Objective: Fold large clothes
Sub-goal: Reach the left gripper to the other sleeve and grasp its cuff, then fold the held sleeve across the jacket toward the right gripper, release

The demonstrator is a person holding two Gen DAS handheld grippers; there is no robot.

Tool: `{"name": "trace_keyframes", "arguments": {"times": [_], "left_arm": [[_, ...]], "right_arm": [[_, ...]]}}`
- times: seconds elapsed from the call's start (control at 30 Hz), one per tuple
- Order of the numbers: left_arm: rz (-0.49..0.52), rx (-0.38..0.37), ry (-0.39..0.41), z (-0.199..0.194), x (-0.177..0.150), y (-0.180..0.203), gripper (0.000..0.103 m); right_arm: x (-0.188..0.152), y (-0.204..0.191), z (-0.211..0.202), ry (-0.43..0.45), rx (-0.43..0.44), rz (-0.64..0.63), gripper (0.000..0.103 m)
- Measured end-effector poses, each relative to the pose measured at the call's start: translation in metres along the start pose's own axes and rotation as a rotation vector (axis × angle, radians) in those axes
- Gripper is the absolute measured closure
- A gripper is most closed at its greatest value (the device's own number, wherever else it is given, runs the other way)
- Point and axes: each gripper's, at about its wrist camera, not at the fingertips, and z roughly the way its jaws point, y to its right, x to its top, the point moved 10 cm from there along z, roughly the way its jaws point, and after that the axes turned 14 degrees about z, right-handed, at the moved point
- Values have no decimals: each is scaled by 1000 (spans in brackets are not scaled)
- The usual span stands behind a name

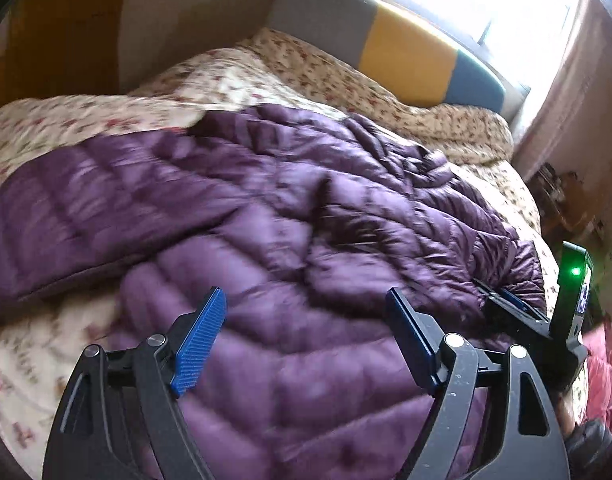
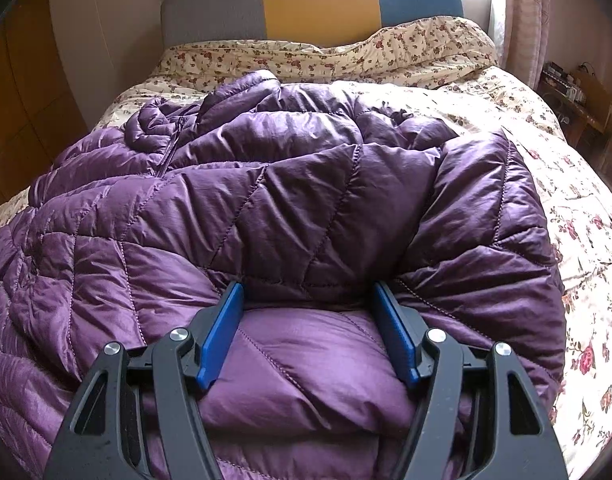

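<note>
A large purple quilted down jacket (image 1: 306,216) lies spread and rumpled on a bed; it also fills the right wrist view (image 2: 290,200), with its zipper at the upper left. My left gripper (image 1: 306,312) is open and hovers just above the jacket's near part, holding nothing. My right gripper (image 2: 307,304) is open, its blue pads on either side of a puffed fold of the jacket, not closed on it. The right gripper also shows in the left wrist view (image 1: 505,296), at the jacket's right edge.
The bed has a floral cover (image 2: 545,216) and a grey, yellow and blue headboard (image 2: 313,0). A wooden wardrobe (image 2: 22,92) stands on the left. A bright window with pink curtains (image 1: 561,92) and a cluttered low shelf (image 2: 577,96) are on the right.
</note>
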Motion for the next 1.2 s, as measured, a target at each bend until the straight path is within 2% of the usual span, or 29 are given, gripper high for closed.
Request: {"name": "trace_keyframes", "arguments": {"times": [0.17,0.23,0.33,0.4,0.5,0.7,0.87,0.97,1.0,1.07,1.1,1.2], "left_arm": [[-111,42,5,-32,-21,-59,22],[-219,58,6,-49,-36,-98,22],[-363,89,23,-76,-59,-153,28],[-471,143,36,-100,-82,-201,35],[-626,219,58,-133,-117,-260,35],[-912,278,152,-185,-169,-336,35],[-1000,290,200,-190,-174,-360,37],[-982,330,182,-186,-174,-367,58],[-978,342,175,-185,-174,-369,70],[-965,343,168,-182,-173,-378,83],[-955,345,171,-182,-169,-377,87],[-882,359,192,-188,-152,-373,91]], "right_arm": [[0,0,0,0,-2,-2,37],[-1,0,0,0,-3,-2,37],[0,0,0,0,-3,-2,37],[-1,0,0,0,-1,-2,37],[0,0,0,0,-2,-2,37],[-1,0,-1,-3,-1,-5,37],[-1,0,-1,-4,-1,-5,37],[-1,1,-1,-3,-1,-6,37],[0,1,-1,-3,-1,-6,37],[-1,1,-1,-3,-1,-6,37],[0,1,-1,-3,-1,-6,37],[0,1,-1,-3,-1,-5,37]]}}
